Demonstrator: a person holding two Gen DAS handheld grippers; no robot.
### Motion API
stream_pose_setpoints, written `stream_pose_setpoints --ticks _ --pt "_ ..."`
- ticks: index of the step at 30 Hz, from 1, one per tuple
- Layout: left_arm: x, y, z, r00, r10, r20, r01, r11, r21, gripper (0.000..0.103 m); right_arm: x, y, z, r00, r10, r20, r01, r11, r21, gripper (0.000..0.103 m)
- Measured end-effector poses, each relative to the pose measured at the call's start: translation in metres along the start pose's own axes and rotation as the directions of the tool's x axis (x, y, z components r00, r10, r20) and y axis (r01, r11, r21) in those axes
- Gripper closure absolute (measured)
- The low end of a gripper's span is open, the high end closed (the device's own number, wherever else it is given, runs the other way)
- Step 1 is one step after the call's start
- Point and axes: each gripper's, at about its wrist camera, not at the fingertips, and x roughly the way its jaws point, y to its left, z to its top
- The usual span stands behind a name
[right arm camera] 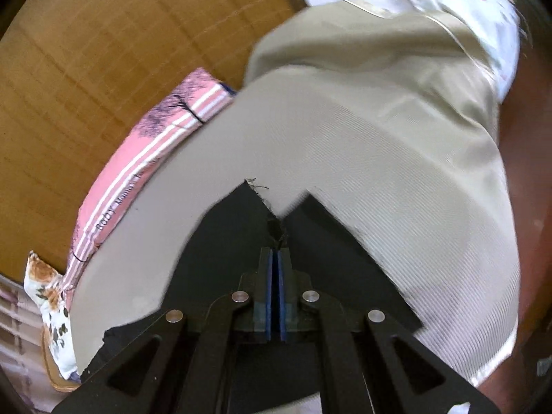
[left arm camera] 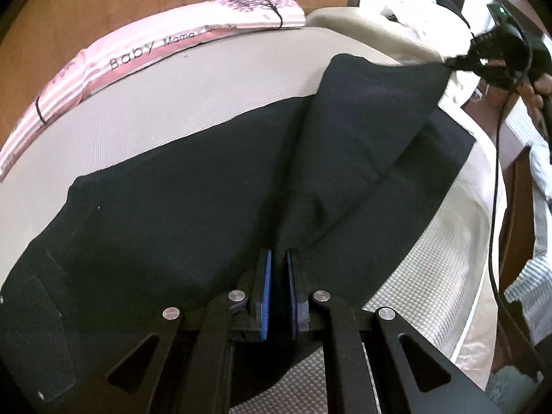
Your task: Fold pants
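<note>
Edges: black pants (left arm camera: 193, 200) were lifted off the beige ribbed mattress (left arm camera: 214, 79).
Left gripper (left arm camera: 278, 258): pinched onto a fold.
Right gripper (right arm camera: 276, 255): clamped onto a frayed hem corner.

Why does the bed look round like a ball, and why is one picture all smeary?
Left wrist view: the fisheye lens bends the bed into a curve, yet the black pants look fairly sharp, with dark corners around the frame. Right wrist view: the same bending, plus motion blur smearing the beige pillow and the pants' edges, while the right hand-held gripper stays crisp.
</note>
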Motion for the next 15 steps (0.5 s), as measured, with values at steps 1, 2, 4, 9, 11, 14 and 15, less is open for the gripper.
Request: stream_pose_setpoints --ticks 1,2,4,9,11,14,15 --pt "0.0 0.0 -0.001 1.0 -0.001 -0.001 0.001 1.0 0.004 0.094 0.001 -0.007 -0.005 1.0 -0.003 -0.007 0.003 1.0 0.014 0.101" --pt "0.001 -0.001 -0.002 1.0 -0.003 -0.003 0.003 1.0 0.006 0.094 0.002 -0.015 -0.009 1.0 0.002 -0.018 -0.001 0.999 0.037 0.101" --pt "0.001 -0.003 -0.003 1.0 -0.006 -0.006 0.006 1.0 0.015 0.094 0.005 -0.029 -0.015 0.999 0.021 -0.025 -0.019 0.996 0.084 0.101" --pt "0.0 -0.012 -0.002 1.0 -0.003 -0.008 0.003 0.998 0.058 0.094 -0.008 -0.033 -0.018 0.999 0.038 0.016 -0.04 0.995 0.094 0.101" --pt "-0.001 -0.014 -0.002 1.0 -0.023 -0.012 0.024 0.998 0.061 0.094 -0.018 -0.034 -0.021 0.999 0.033 0.039 -0.036 0.995 0.088 0.101" --pt "-0.002 -0.021 -0.004 0.999 -0.048 -0.022 0.049 0.995 0.083 0.094 -0.029 -0.042 -0.029 0.998 -0.02 0.058 0.016 0.998 0.065 0.101" --pt "-0.001 -0.024 -0.005 0.998 -0.048 -0.03 0.051 0.994 0.099 0.094 -0.028 -0.047 -0.032 0.998 -0.043 0.055 0.039 0.997 0.065 0.101"
